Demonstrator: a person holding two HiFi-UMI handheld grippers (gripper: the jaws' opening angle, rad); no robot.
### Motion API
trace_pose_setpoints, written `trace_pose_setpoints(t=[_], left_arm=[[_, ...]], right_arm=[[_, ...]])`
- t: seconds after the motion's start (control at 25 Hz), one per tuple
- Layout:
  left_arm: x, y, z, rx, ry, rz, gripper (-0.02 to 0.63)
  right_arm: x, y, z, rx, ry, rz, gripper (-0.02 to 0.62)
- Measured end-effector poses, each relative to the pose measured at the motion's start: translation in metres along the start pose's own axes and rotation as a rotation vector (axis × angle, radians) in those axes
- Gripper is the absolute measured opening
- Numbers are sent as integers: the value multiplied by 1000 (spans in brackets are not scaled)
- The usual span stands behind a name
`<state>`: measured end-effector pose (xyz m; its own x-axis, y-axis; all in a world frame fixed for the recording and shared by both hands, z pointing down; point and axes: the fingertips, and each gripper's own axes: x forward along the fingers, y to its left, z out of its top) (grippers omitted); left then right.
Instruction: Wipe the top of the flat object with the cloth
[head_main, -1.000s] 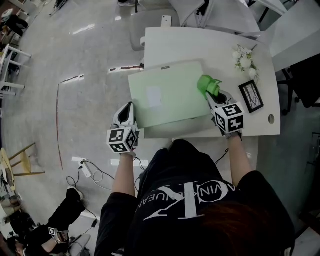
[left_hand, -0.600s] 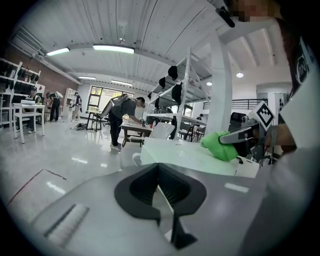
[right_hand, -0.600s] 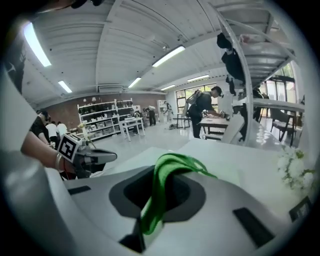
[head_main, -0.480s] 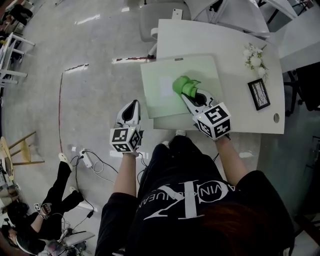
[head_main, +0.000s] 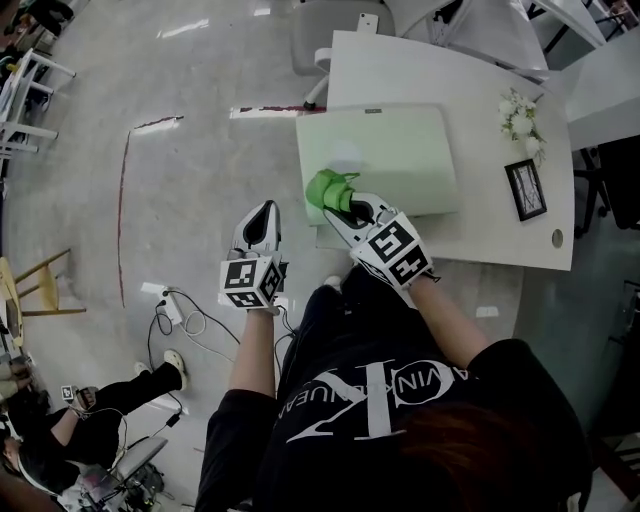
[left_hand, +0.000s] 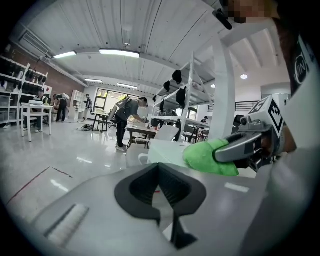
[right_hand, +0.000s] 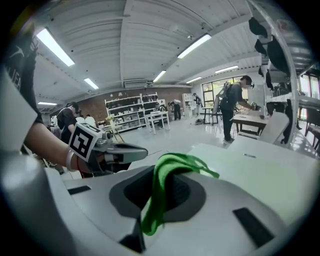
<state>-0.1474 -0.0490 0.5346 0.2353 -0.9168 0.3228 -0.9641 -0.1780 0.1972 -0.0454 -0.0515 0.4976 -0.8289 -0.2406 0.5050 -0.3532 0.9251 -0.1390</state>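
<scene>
In the head view a pale green flat object (head_main: 395, 155) lies on the white table (head_main: 500, 240). A bright green cloth (head_main: 328, 188) rests on its near left corner, and my right gripper (head_main: 346, 206) is shut on that cloth. The right gripper view shows the cloth (right_hand: 159, 192) hanging from the closed jaws of the right gripper (right_hand: 150, 202), with the flat object (right_hand: 272, 175) beyond. My left gripper (head_main: 263, 212) hangs shut and empty over the floor, left of the table. From the left gripper view, the left gripper (left_hand: 170, 210) looks towards the cloth (left_hand: 207, 157).
White flowers (head_main: 520, 112) and a small black picture frame (head_main: 526, 190) sit at the table's right end. A chair (head_main: 330, 30) stands beyond the table. Cables and a power strip (head_main: 172, 322) lie on the floor at the left. People work at distant tables.
My right gripper has swept the cloth across the flat object from its right edge to its near left corner. The left gripper has stayed where it was, shut.
</scene>
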Motion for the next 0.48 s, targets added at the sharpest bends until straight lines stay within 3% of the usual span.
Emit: trace_pose_setpoints(t=[0.48], left_arm=[[-25,14,-9,-23,-7,45,11]], right_arm=[[14,35,-15,-107,82,100,35]])
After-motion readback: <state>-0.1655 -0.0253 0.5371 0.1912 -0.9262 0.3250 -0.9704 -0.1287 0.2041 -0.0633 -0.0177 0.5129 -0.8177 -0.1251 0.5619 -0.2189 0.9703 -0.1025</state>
